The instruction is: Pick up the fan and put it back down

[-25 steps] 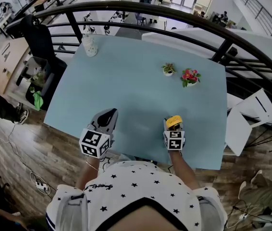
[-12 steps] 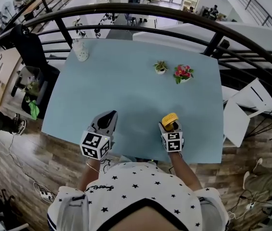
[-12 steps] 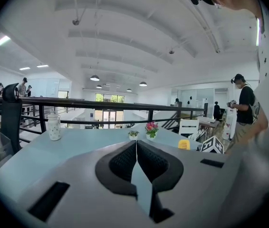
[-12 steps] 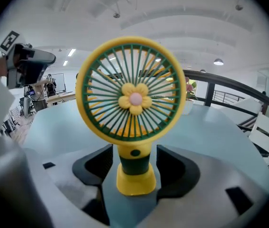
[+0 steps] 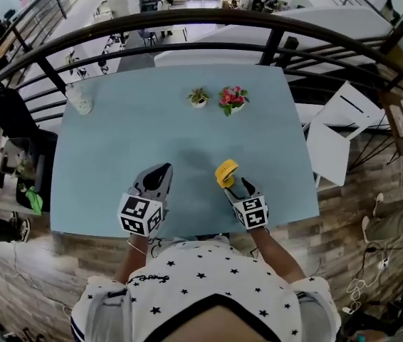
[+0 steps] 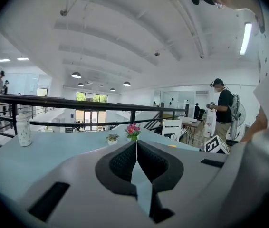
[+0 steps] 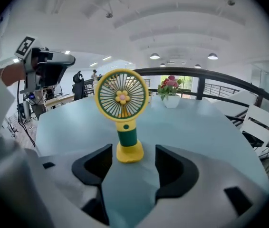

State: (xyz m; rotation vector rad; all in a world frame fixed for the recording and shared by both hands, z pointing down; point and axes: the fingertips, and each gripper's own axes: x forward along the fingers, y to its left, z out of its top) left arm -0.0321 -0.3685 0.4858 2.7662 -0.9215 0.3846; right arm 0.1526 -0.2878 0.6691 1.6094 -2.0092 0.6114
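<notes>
A small yellow fan with a green neck stands upright on the light blue table, near its front edge. In the right gripper view the fan faces me, its yellow base in the gap between the fingertips with room on both sides. My right gripper is open just behind it. Its jaws have just been opening and the pads do not touch the fan. My left gripper hovers shut and empty to the fan's left, over the table's front part.
At the table's far side stand a small green plant and a pot of pink flowers. A white bottle is at the far left corner. A black railing curves behind the table. A white chair stands right.
The right gripper's jaws have opened and let go of the fan, which now stands free on the table ahead of them. The head view has swung, so the table sits further left in the picture.
</notes>
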